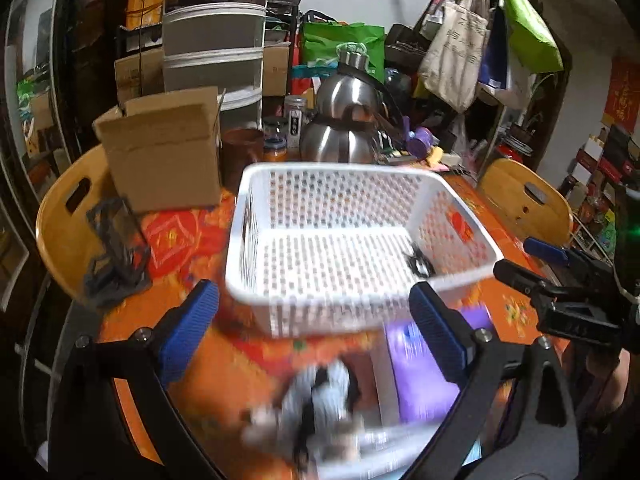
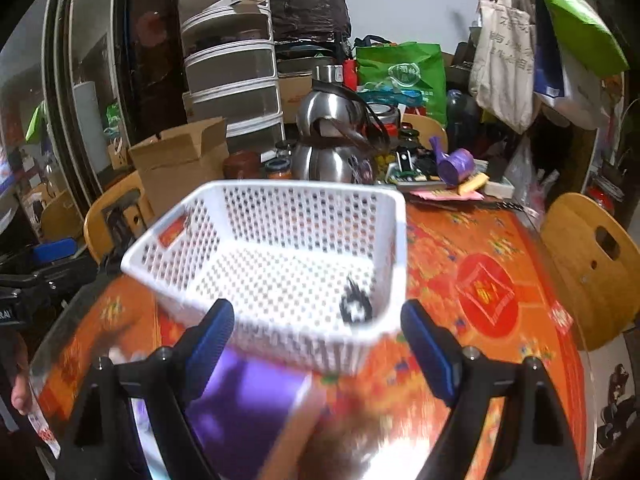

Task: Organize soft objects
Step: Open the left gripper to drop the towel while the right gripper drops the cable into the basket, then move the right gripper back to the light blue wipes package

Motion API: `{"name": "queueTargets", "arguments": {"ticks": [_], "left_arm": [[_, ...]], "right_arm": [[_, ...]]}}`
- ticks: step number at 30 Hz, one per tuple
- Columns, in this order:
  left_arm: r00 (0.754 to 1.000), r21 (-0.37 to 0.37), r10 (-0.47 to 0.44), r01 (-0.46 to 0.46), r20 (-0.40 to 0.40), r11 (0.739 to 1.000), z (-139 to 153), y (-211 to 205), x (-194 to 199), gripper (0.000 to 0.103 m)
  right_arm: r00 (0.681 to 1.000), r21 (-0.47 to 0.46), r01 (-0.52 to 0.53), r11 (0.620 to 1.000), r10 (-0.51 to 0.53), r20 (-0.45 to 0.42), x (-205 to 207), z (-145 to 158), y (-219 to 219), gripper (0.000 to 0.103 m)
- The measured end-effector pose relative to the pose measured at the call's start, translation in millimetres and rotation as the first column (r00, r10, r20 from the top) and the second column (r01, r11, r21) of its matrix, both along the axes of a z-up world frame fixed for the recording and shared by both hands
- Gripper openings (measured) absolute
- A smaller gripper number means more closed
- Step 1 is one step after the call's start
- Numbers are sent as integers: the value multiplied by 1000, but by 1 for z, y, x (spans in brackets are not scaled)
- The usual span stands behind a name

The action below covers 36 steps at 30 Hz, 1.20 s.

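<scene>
A white perforated basket stands on the orange patterned table, with a small black item in one near corner. My left gripper is open just in front of the basket's near wall, nothing between its blue pads. Below it lie a blurred grey, black and white soft thing and a purple item. My right gripper is also open and empty, before the basket's near corner. Each gripper shows at the edge of the other's view.
An open cardboard box, two steel kettles, jars and clutter crowd the table's far side. Wooden chair backs stand at both sides. A black stand sits left of the basket. A person's hand shows low left.
</scene>
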<state>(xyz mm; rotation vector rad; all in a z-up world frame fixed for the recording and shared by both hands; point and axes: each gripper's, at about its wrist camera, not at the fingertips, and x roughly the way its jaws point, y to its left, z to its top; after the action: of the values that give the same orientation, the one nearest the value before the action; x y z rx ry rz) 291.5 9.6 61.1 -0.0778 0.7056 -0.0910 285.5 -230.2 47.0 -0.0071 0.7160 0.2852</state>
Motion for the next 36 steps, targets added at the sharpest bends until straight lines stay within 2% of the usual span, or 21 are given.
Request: {"name": "queueTargets", "arguments": {"ticks": [4,11,16,20,23,28,33,36], "left_arm": [[1000,-25,-13,13,5,1000,-18,7,-54,96],[1000,-76,11,-11,-2,997,-71,19,-131,96],[1000,-54,-7,8,19,999,-100,6,-180,96],[999,-23,-45,45,0,999,-126,-9,-214,96],[998,-33,-64,63,-17,997,-146,-13,-234,96],[995,-44,-99,99,-3,994,-167,-16,-262,96],[985,9,-173,173,-4,985,-180,-34,-268,96],[979,-8,-202,201,-11,979,-184,-39,-259,96]], "right_arm": [[1000,17,11,1000,-11,17,-56,-19,-8,85],[1000,38,9,999,-9,-1,-136,-66,-3,85],[1000,76,13,997,-12,-16,-180,-90,-2,85],[1000,101,-4,995,7,-26,-212,-105,4,85],[999,112,-23,993,25,-23,-227,-109,9,85],[998,85,-63,994,65,-19,-237,-118,23,85],[996,77,-80,994,83,-29,-234,-125,30,85],[995,81,-87,993,91,-37,-231,-130,32,85]]}}
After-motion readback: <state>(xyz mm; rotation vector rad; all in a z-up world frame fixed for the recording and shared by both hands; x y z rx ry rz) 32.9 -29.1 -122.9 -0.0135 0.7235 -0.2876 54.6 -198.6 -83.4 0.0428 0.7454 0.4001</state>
